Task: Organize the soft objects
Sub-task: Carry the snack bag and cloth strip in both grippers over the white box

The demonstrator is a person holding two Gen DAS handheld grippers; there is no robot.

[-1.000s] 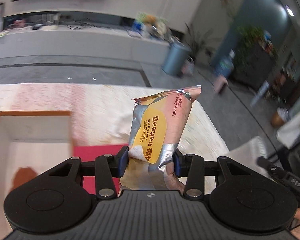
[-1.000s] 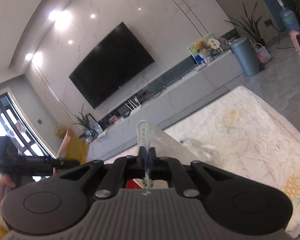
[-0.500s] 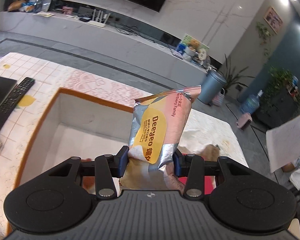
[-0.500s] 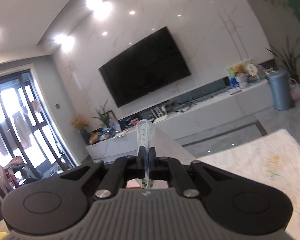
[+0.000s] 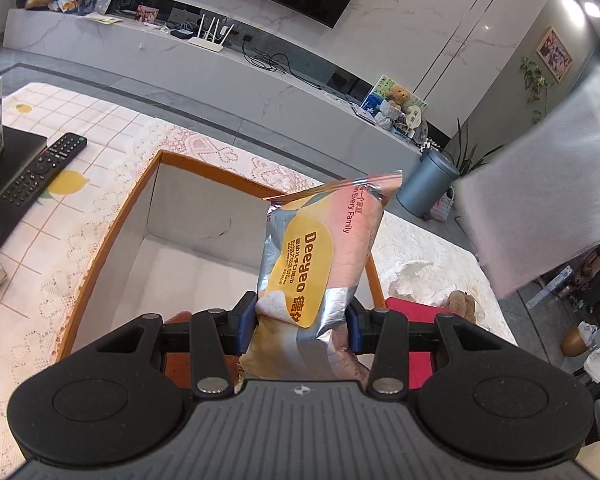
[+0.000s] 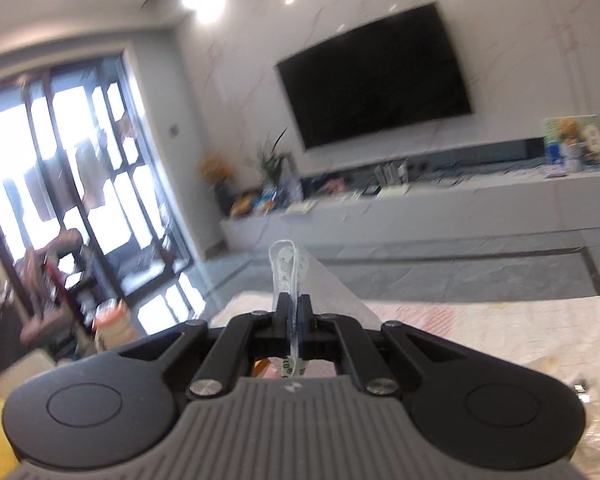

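Jaws of my left gripper (image 5: 302, 322) pinch the Deeyeo wipes pack (image 5: 318, 264) upright above the orange-rimmed box (image 5: 112, 236) — my right gripper (image 6: 294, 314) clamps a clear plastic bag (image 6: 288, 268) edge, raised off the desk.

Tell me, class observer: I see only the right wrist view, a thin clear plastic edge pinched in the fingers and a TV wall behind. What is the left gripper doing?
Observer: The left gripper is shut on a pink and yellow Deeyeo wipes pack.
Operator: Where would that pack go?
Observer: Probably the orange-rimmed box, which lies open just beyond and below the pack; its white inside shows nothing in it.
Operator: Does your view show what my right gripper holds?
Observer: Perhaps: a blurred grey-white sheet hangs at the right of the left wrist view, but I cannot tell what it is.
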